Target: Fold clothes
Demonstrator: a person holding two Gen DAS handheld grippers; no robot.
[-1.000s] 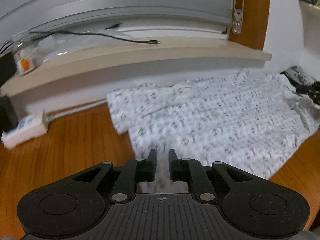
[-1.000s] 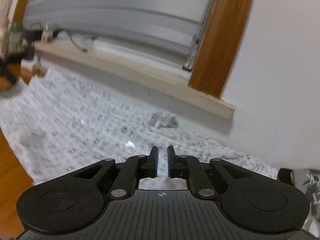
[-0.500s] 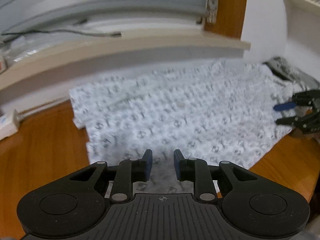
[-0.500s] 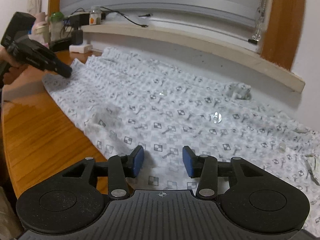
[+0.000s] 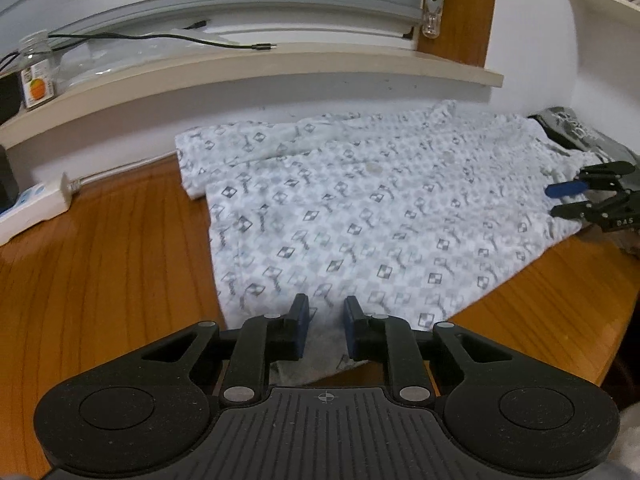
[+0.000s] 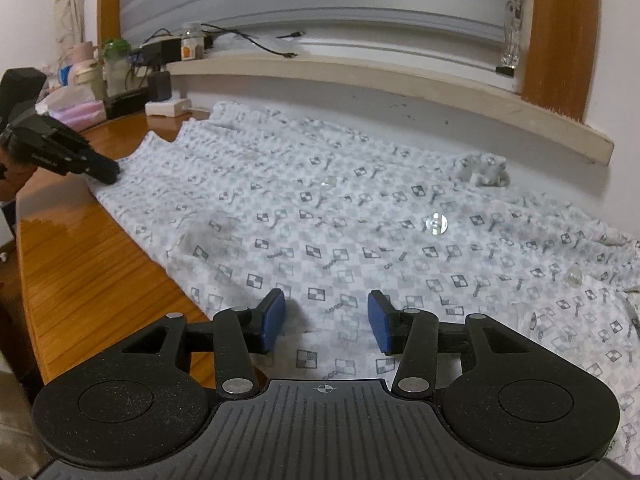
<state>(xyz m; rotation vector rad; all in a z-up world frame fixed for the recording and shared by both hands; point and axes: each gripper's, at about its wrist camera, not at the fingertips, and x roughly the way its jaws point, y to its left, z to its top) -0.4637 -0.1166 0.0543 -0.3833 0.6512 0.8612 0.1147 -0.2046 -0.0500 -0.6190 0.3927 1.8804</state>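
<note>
The near hem of the shirt (image 5: 360, 216) is covered by the left gripper (image 5: 325, 322). The right part of the shirt is cut off by the frame edge in the right wrist view. The label of the jar (image 5: 37, 76) is too small to be read.

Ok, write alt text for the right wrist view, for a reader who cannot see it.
A white shirt with a grey checked print lies spread flat on a glossy brown wooden table below a pale windowsill. The black right gripper, blue pads wide open, hovers over the shirt's near edge. The left gripper reaches the far left edge.
</note>
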